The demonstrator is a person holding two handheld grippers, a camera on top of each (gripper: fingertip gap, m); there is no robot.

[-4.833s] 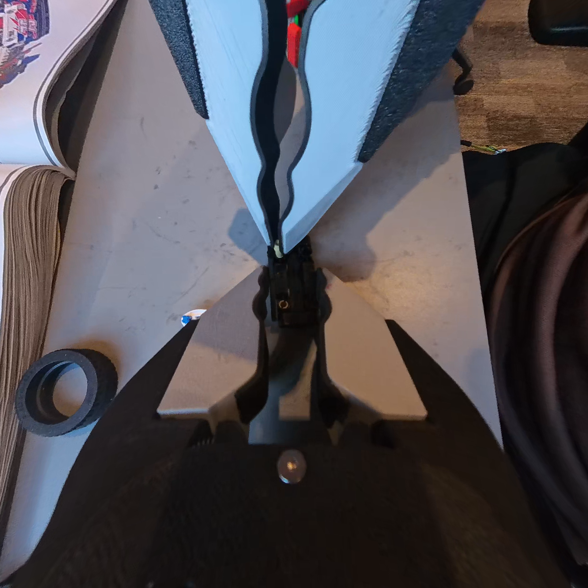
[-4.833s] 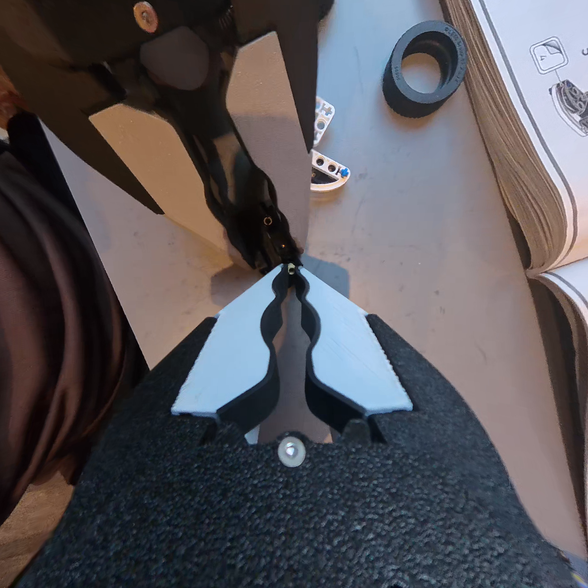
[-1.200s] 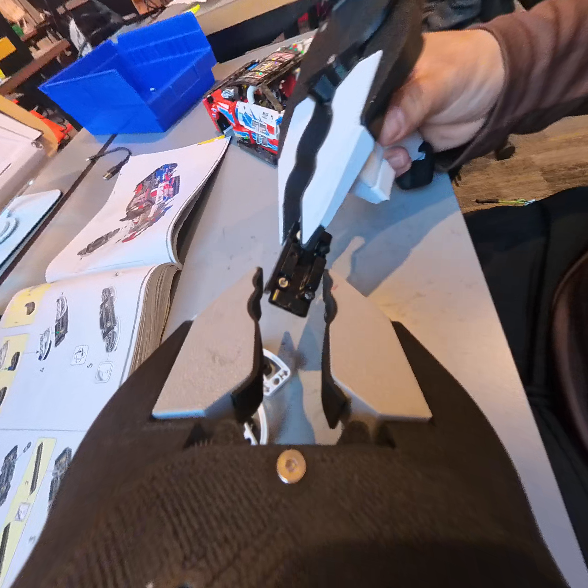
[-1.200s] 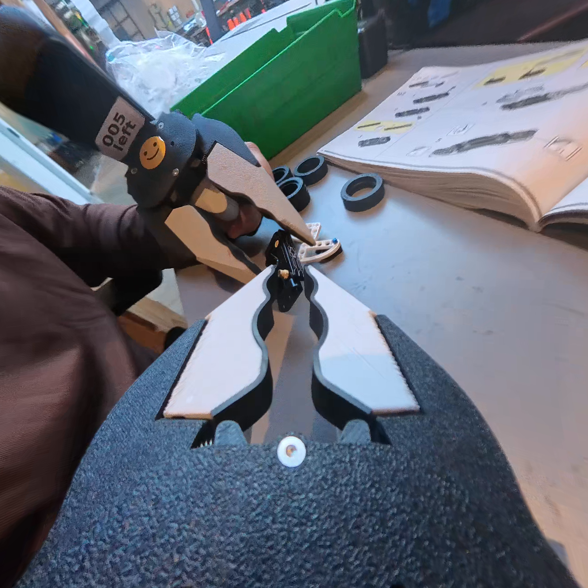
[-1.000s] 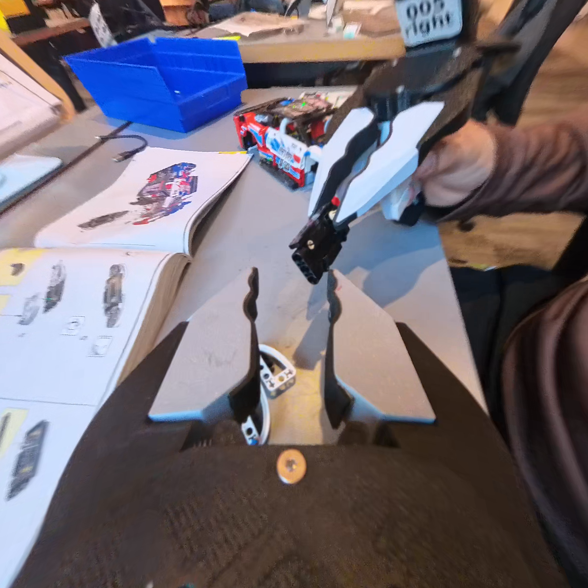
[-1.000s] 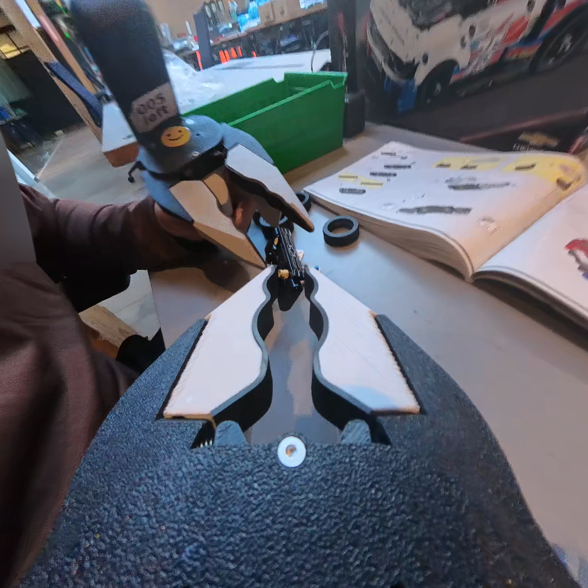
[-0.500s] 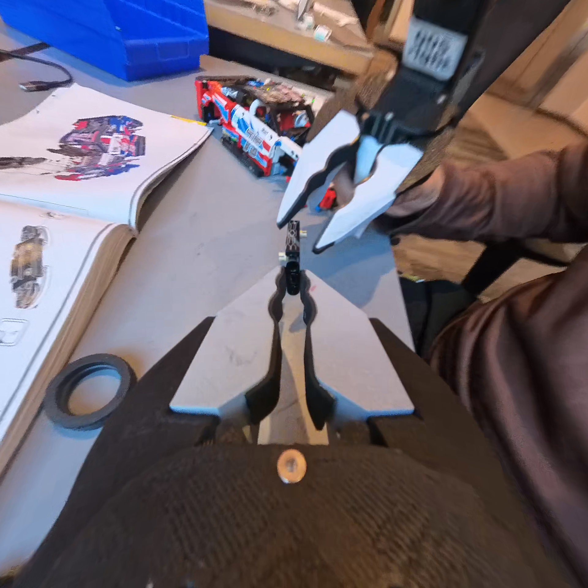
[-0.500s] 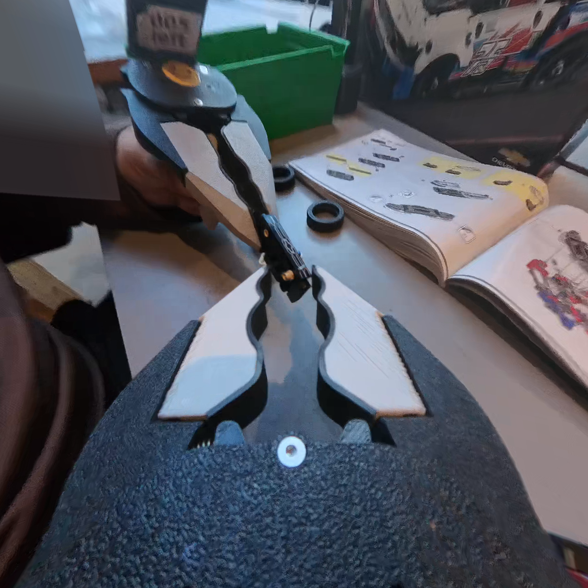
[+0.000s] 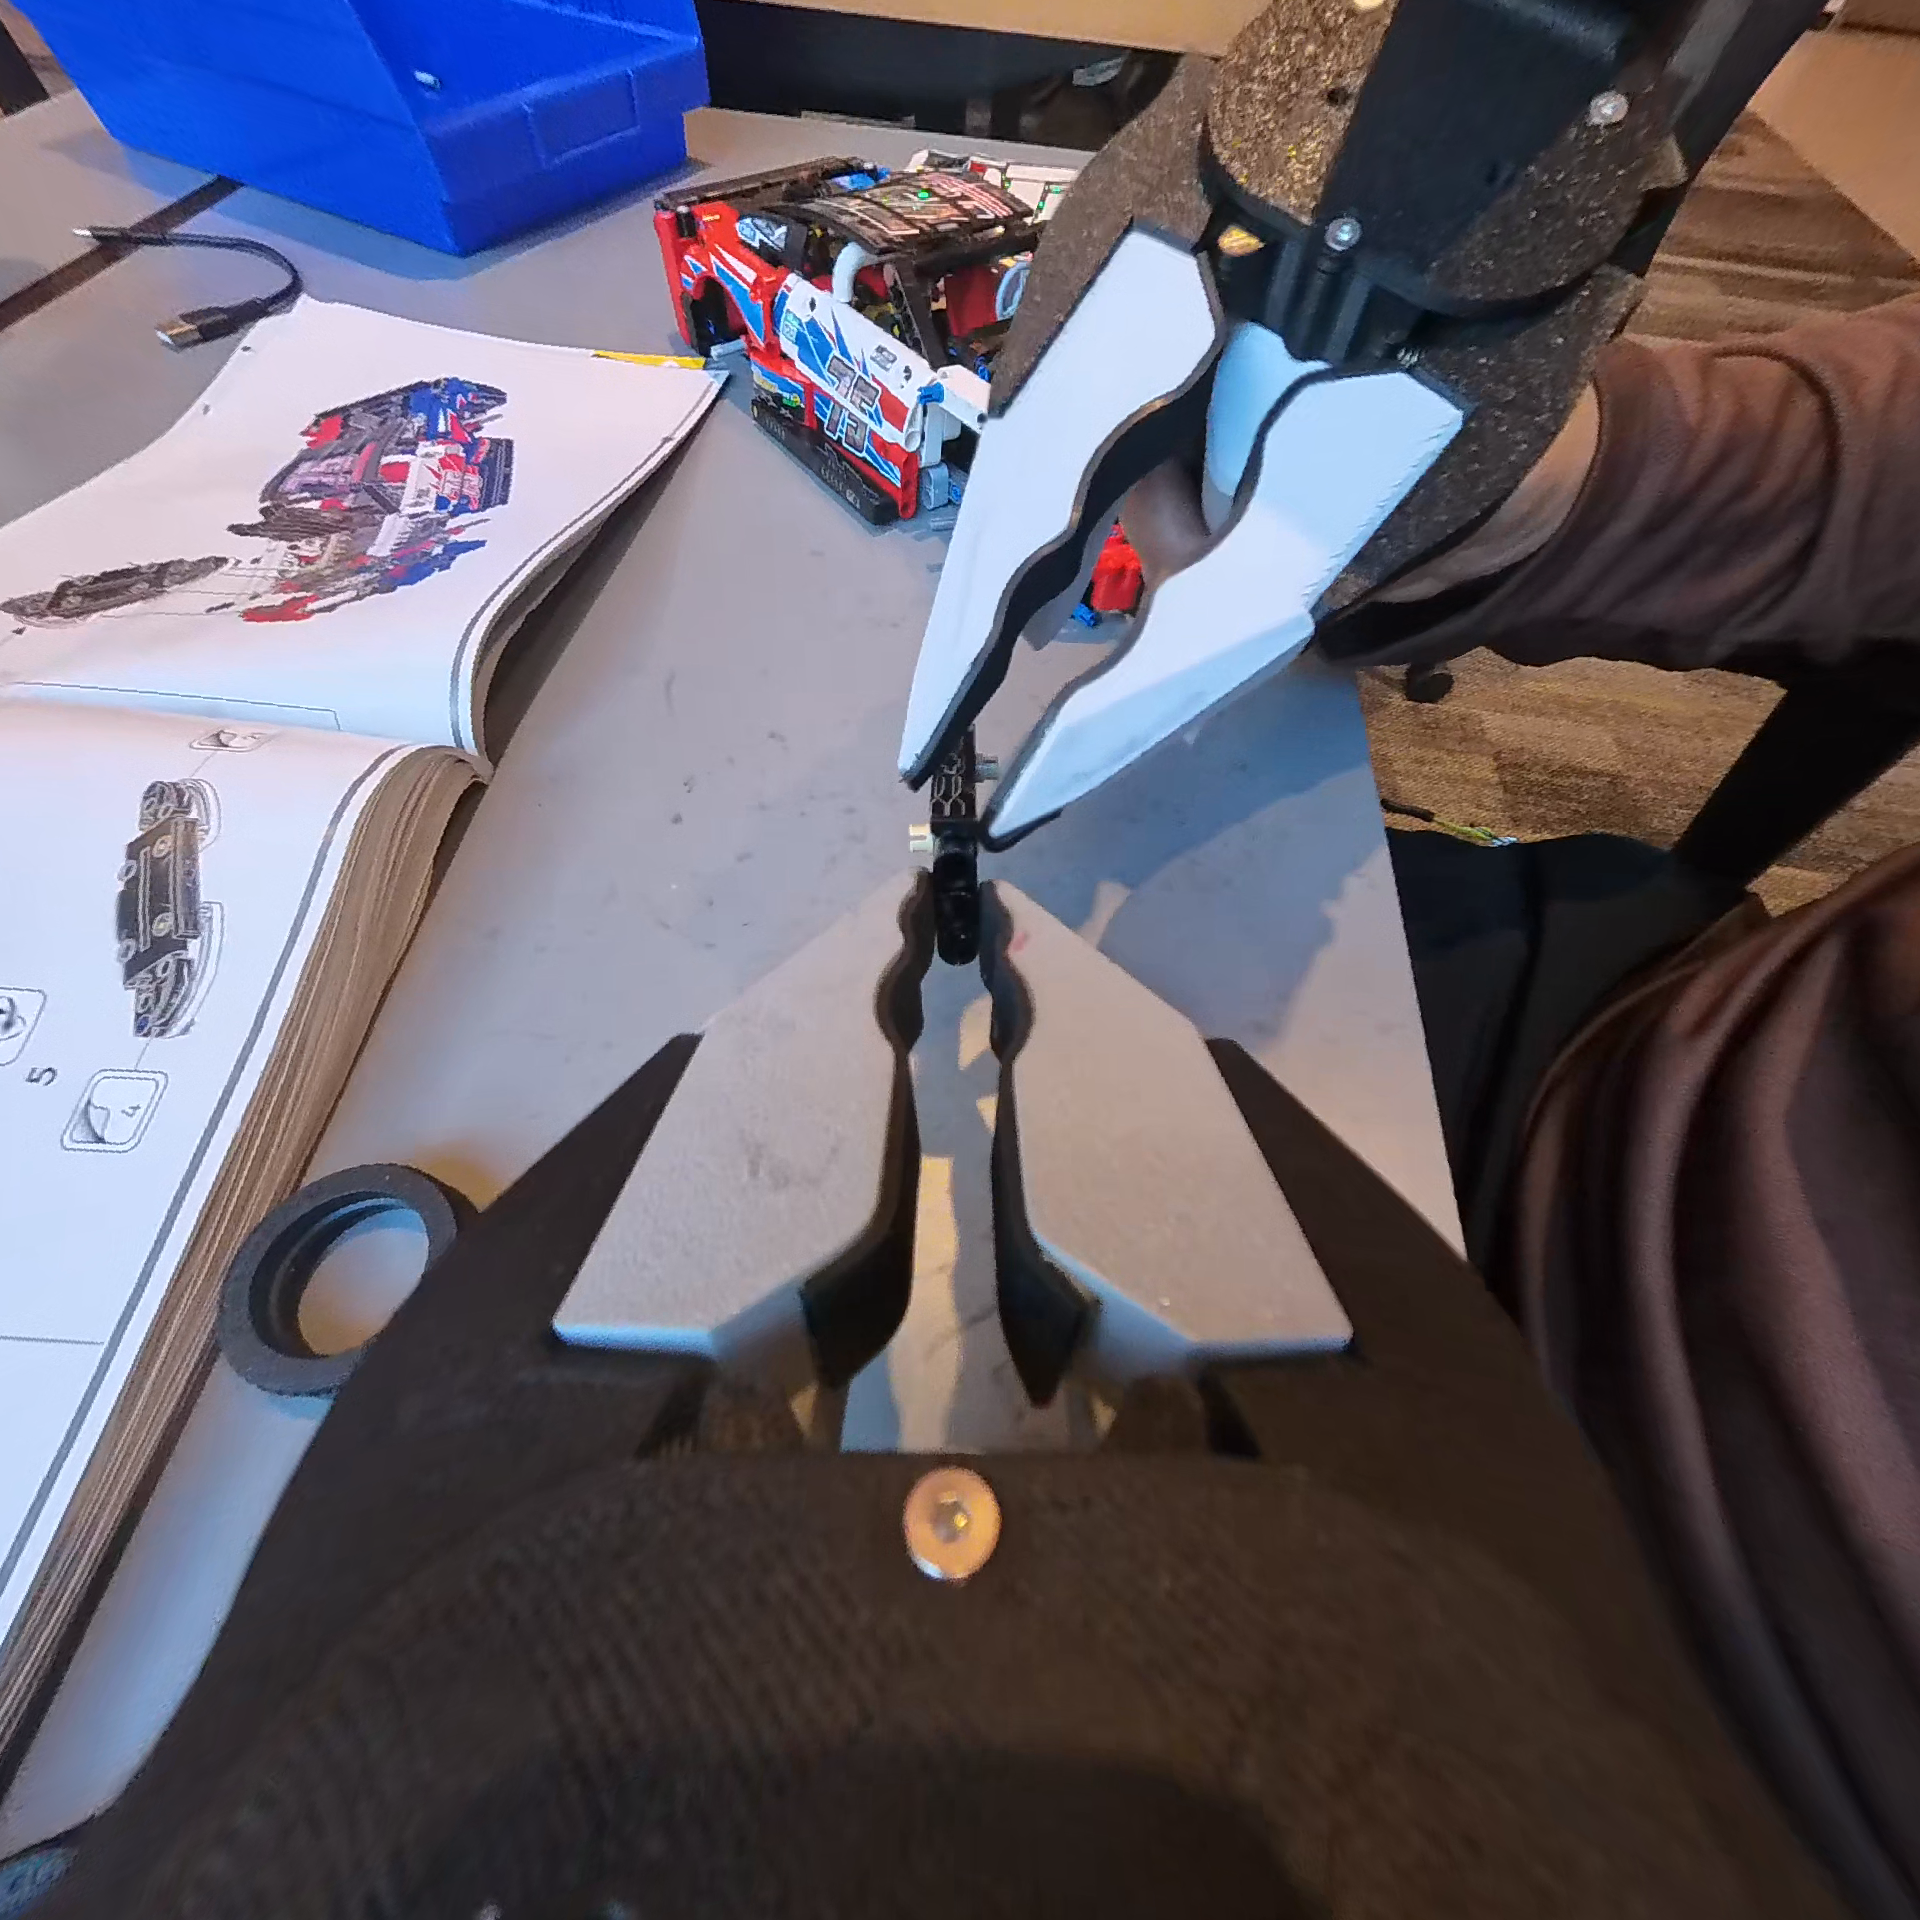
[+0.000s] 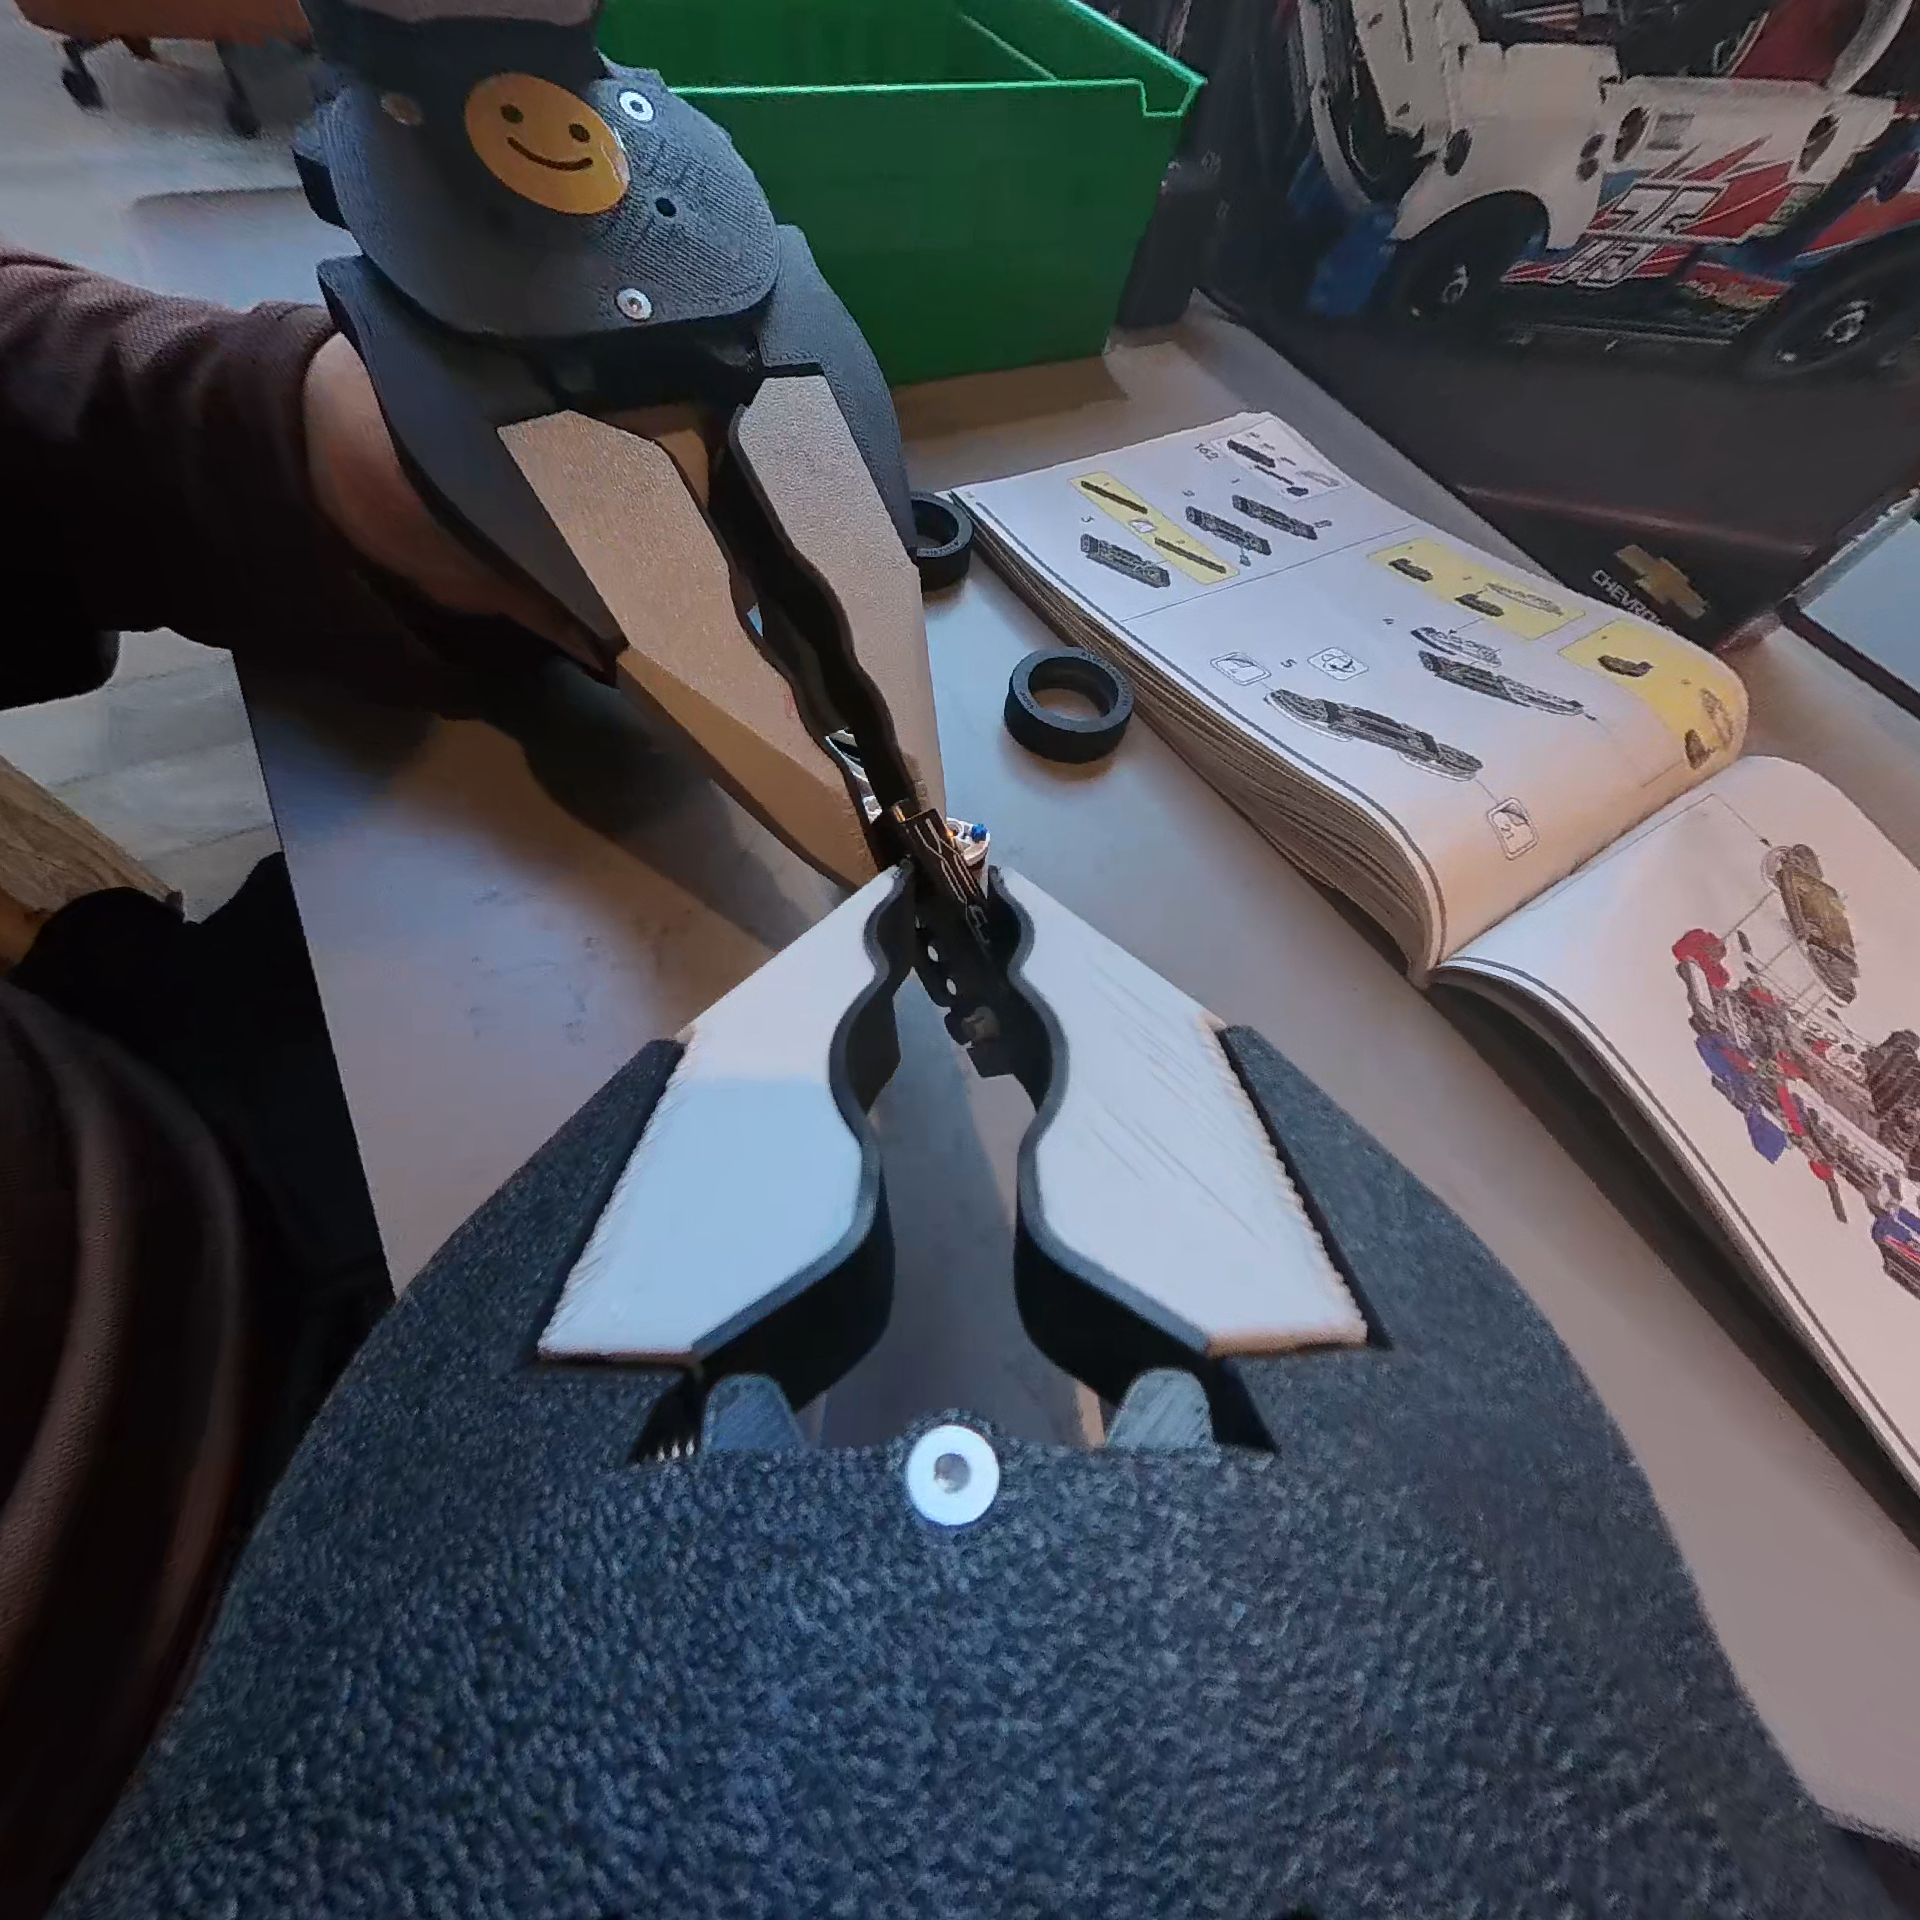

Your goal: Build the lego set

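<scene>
A small black lego assembly is held in the air above the grey table. My left gripper, with grey fingers, is shut on its near end. My right gripper, with white fingers, comes down from above and its tips close on the far end. In the right wrist view the assembly sits between the tips of my right gripper, and my left gripper pinches it from the far side. A red, white and blue lego car stands farther back.
An open instruction book lies on the left, also seen in the right wrist view. Black tyres lie beside it. A blue bin, a green bin and the set's box stand at the back. The table edge is close on the right. My two grippers' fingertips are within a few centimetres of each other.
The right gripper passed the black assembly to the left gripper, which shut on it. The right gripper opened, then closed back on the assembly's other end.
</scene>
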